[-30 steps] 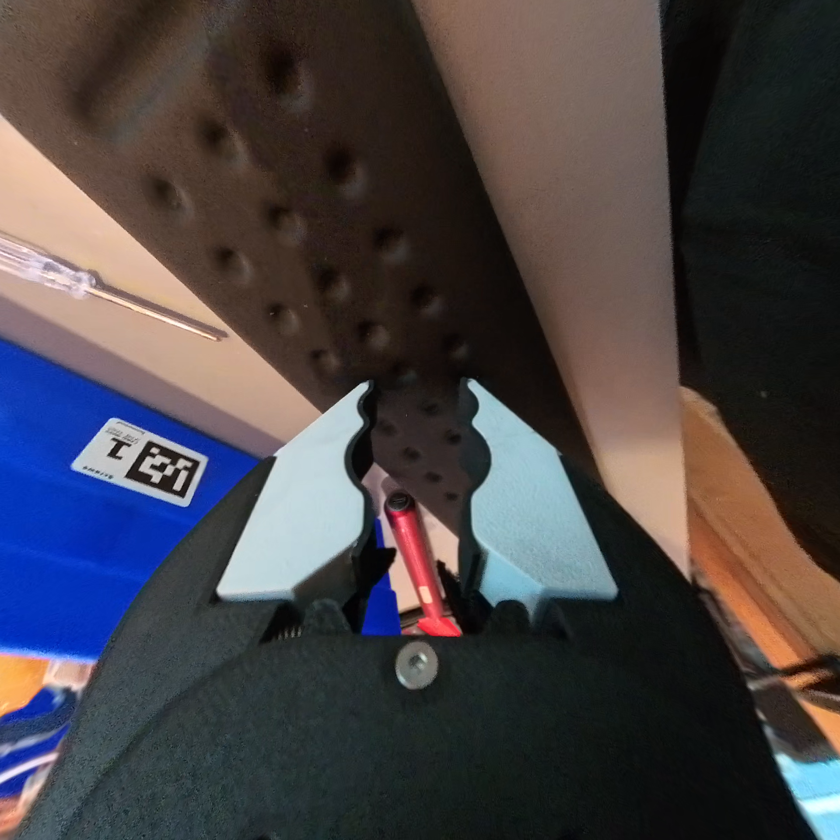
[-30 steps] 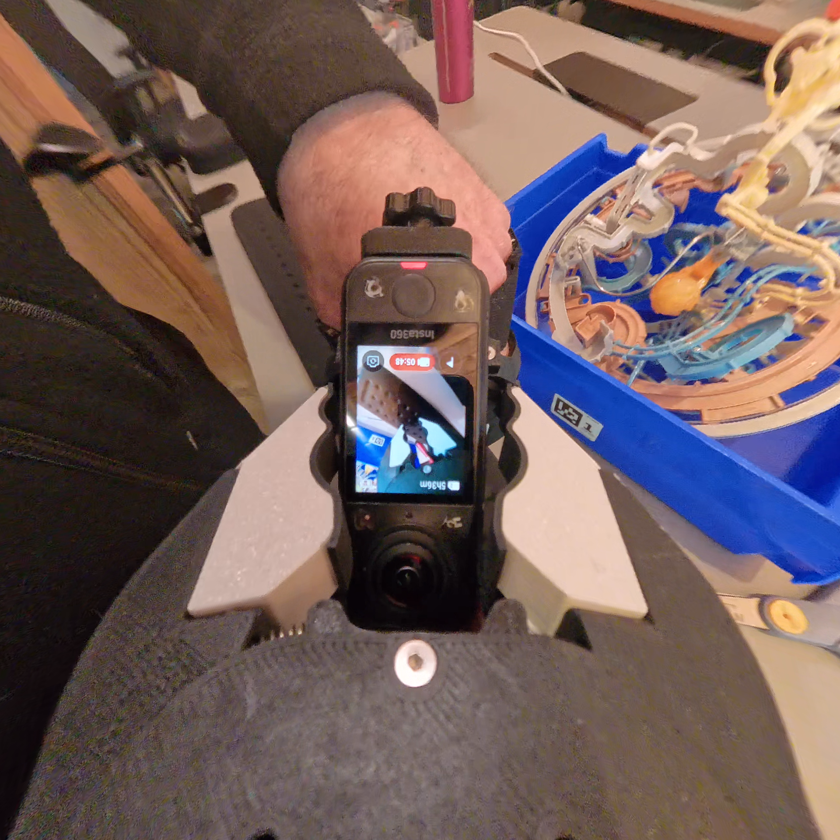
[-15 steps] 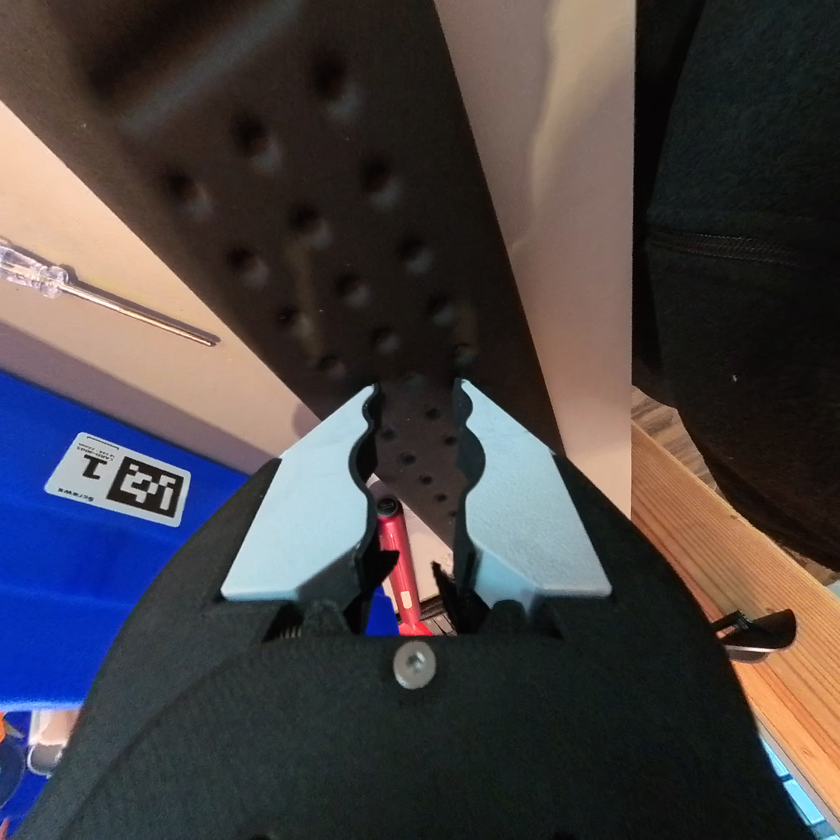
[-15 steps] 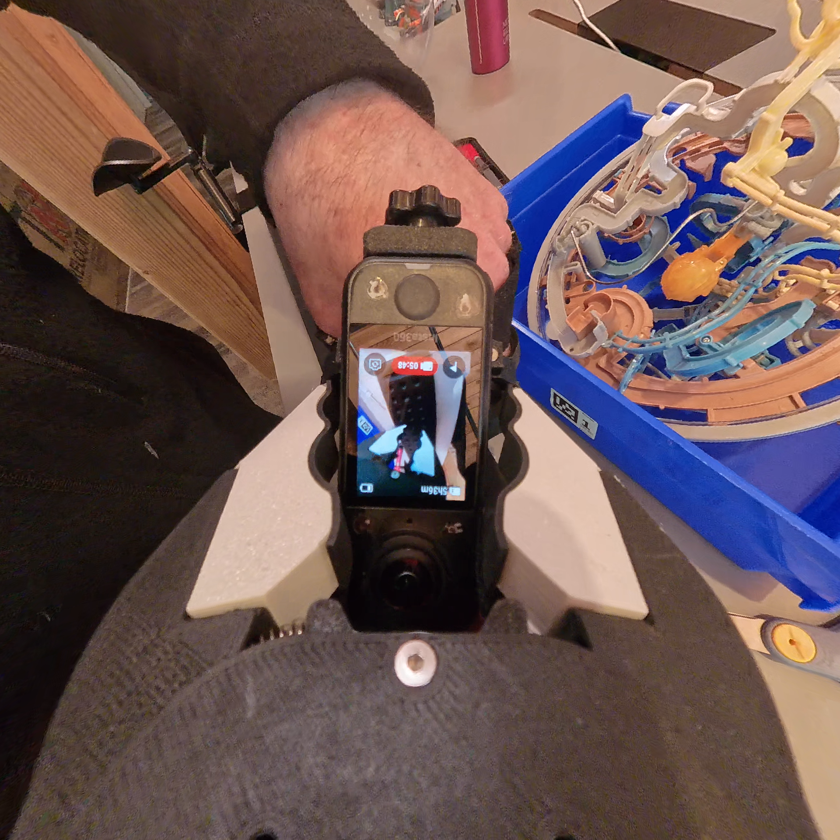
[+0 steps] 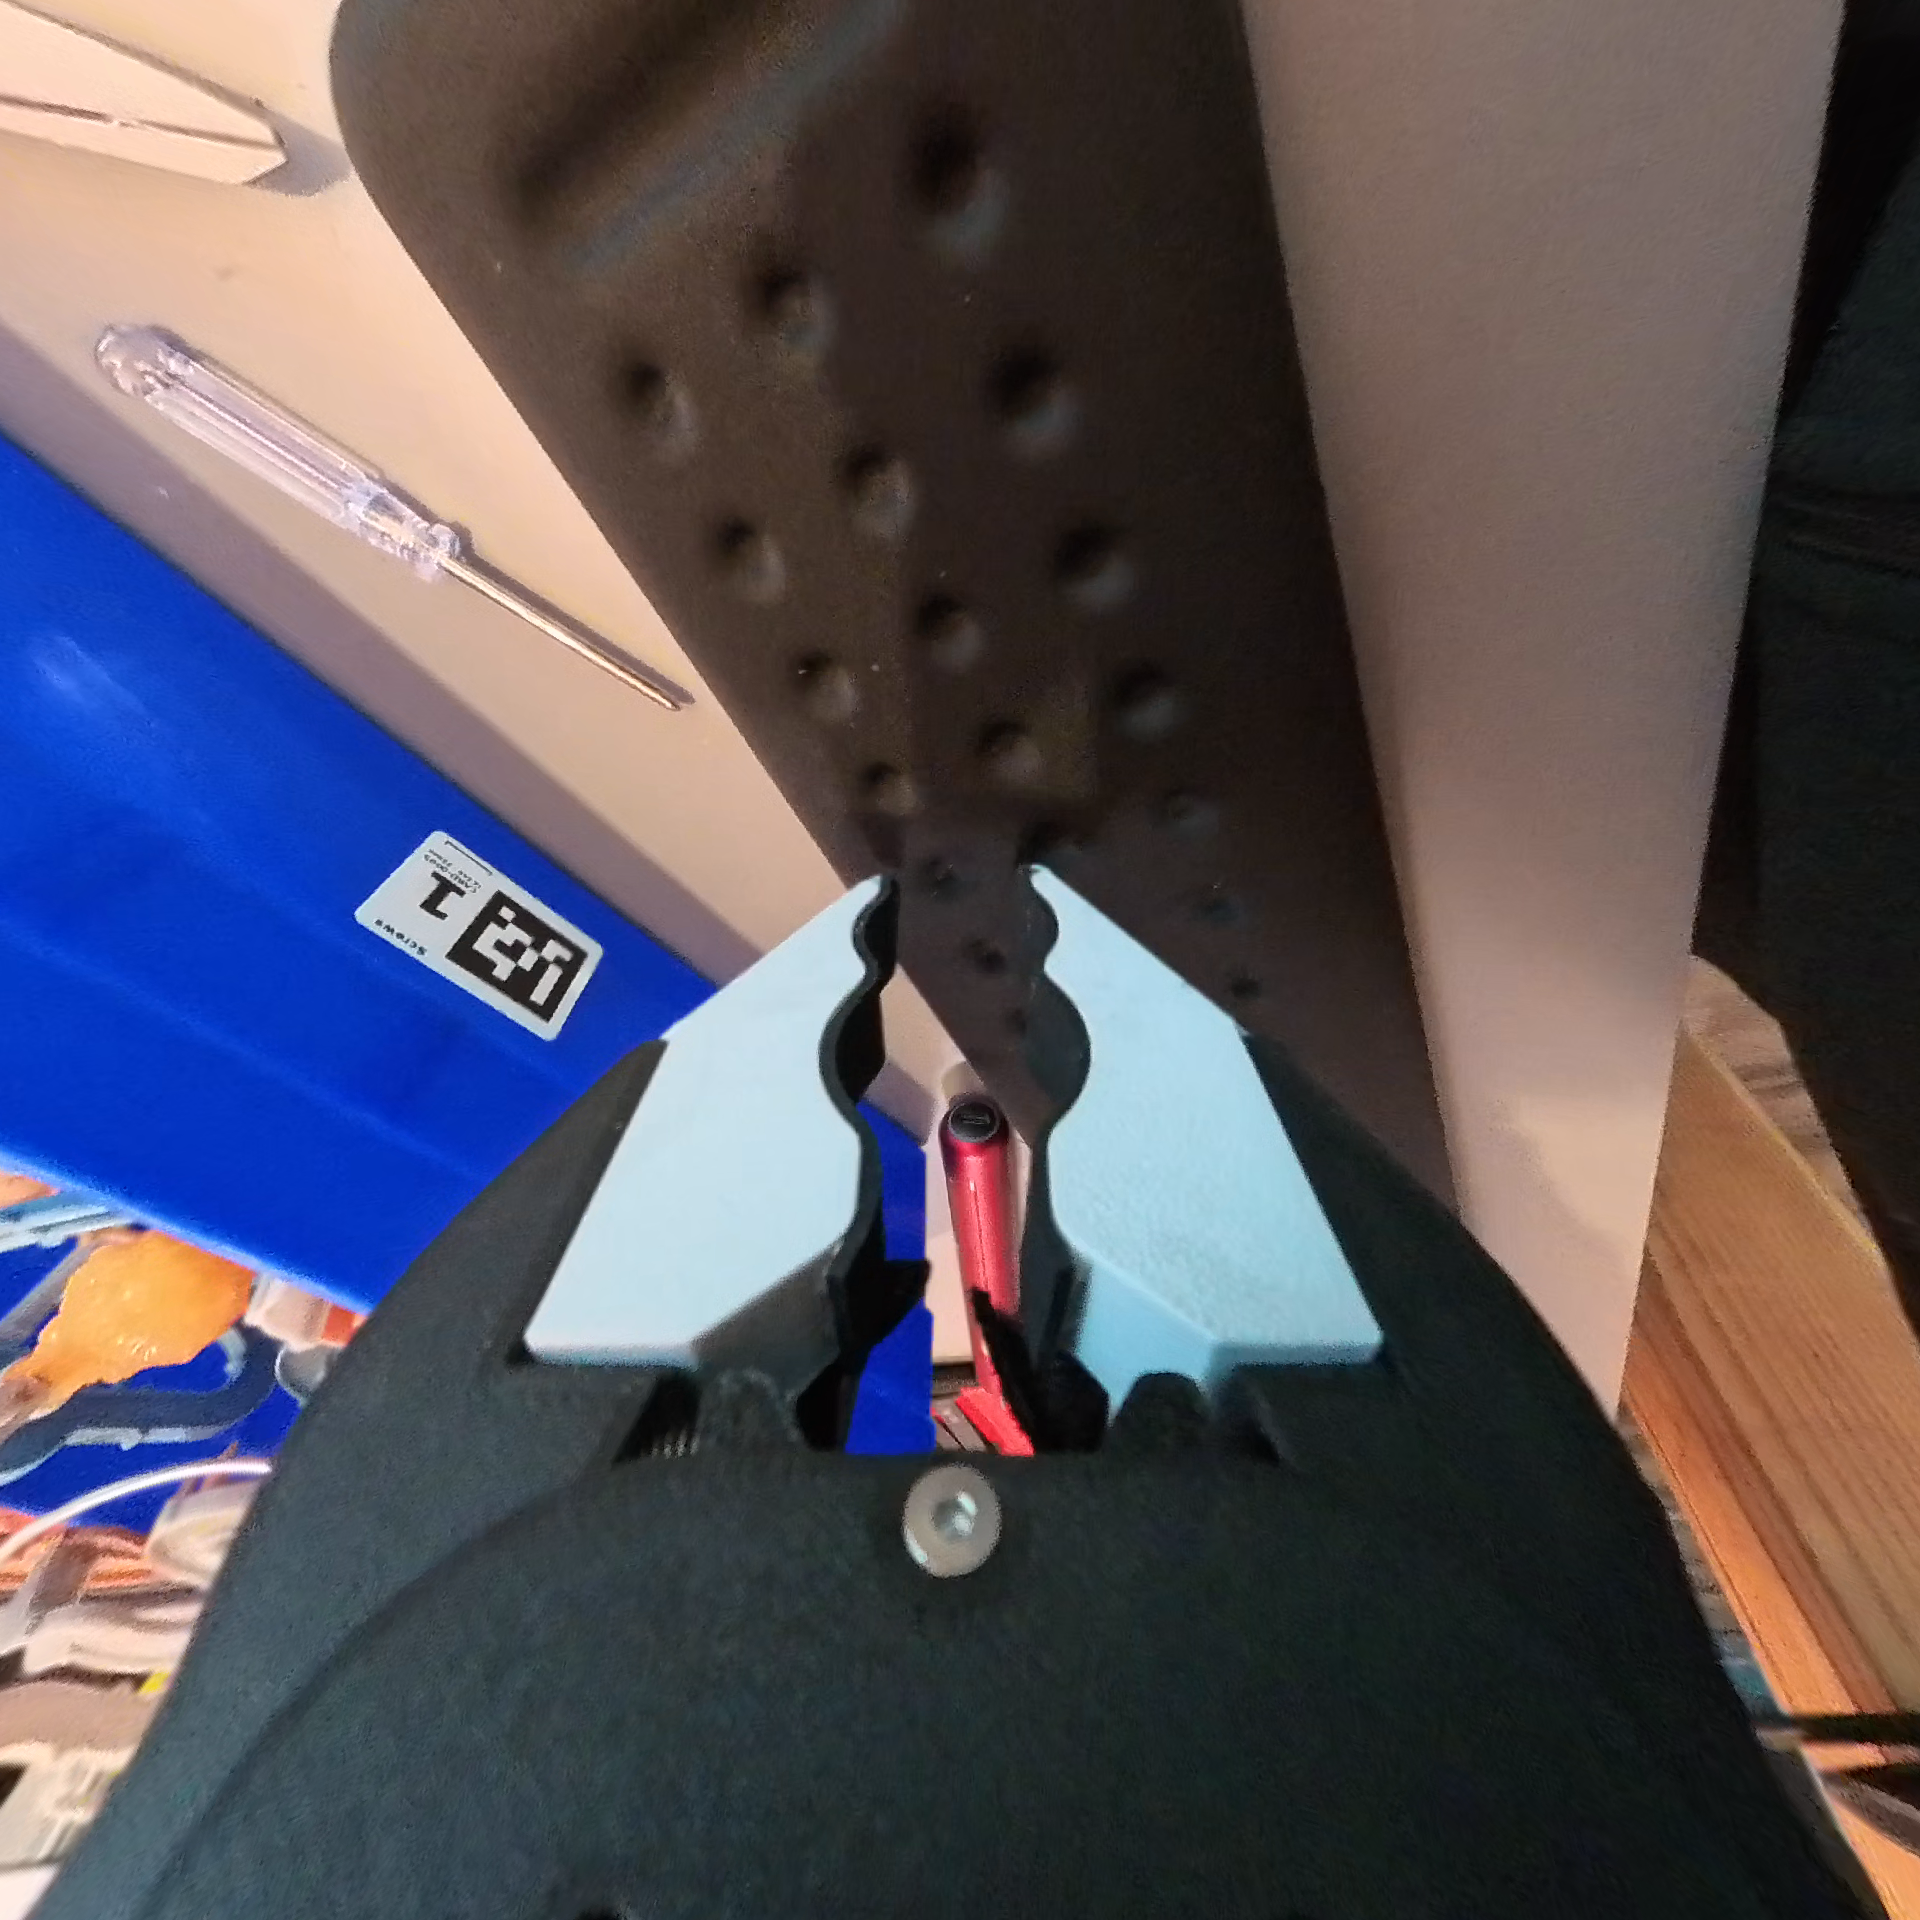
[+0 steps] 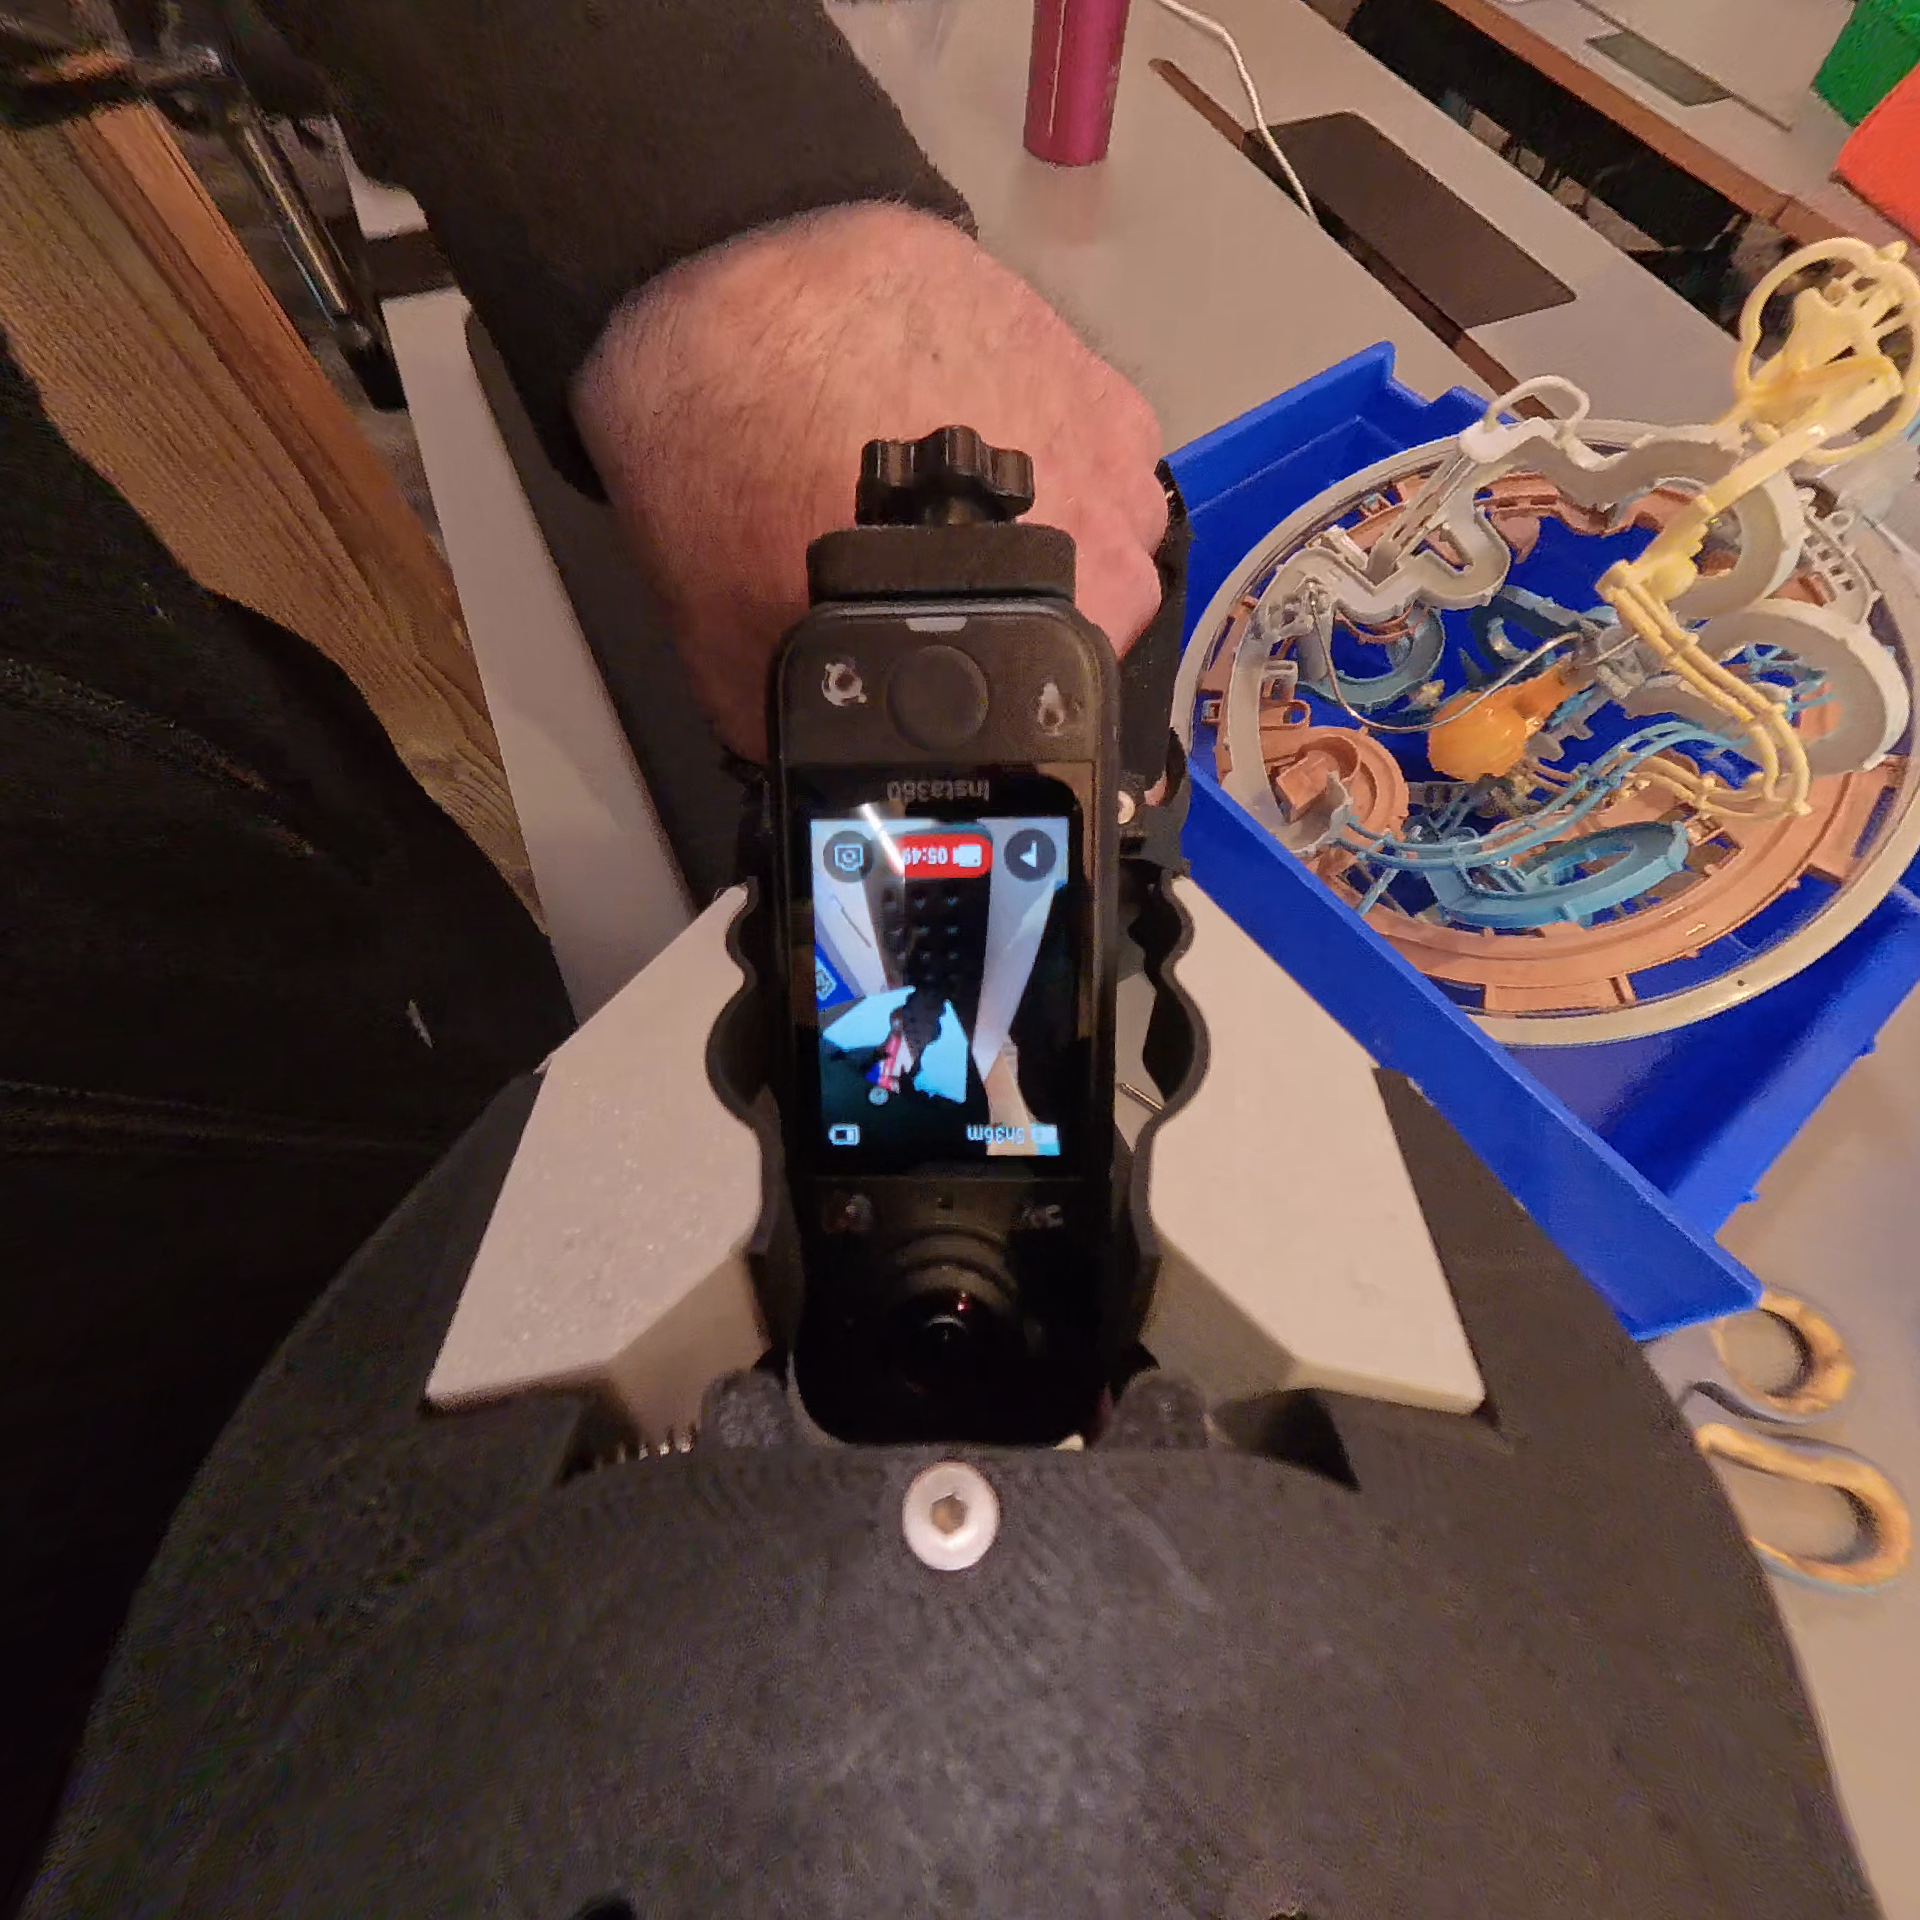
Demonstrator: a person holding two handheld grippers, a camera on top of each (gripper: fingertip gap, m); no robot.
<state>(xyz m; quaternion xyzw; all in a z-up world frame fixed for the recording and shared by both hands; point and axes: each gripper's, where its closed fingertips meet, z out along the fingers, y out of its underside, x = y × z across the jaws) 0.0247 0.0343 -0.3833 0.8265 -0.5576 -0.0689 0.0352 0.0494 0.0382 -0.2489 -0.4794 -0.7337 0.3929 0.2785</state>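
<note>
Meanwhile, left gripper (image 5: 956, 894) stands parted over a red pen (image 5: 977, 1205); right gripper (image 6: 940, 914) clamps a black camera (image 6: 940, 997).

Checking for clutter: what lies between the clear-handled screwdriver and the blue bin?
Only bare beige tabletop separates the clear-handled screwdriver from the blue bin, seen in the left wrist view.

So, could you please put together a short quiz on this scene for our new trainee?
1. True or false: the clear-handled screwdriver lies inside the blue bin.
2. What sits between the right gripper fingers? A black camera; B wooden spoon; C green cup.
3. Fill in: the slim tool seen through the left gripper gap is ___.
Key: 1 false, it lies on the table beside it; 2 A; 3 red.
</note>
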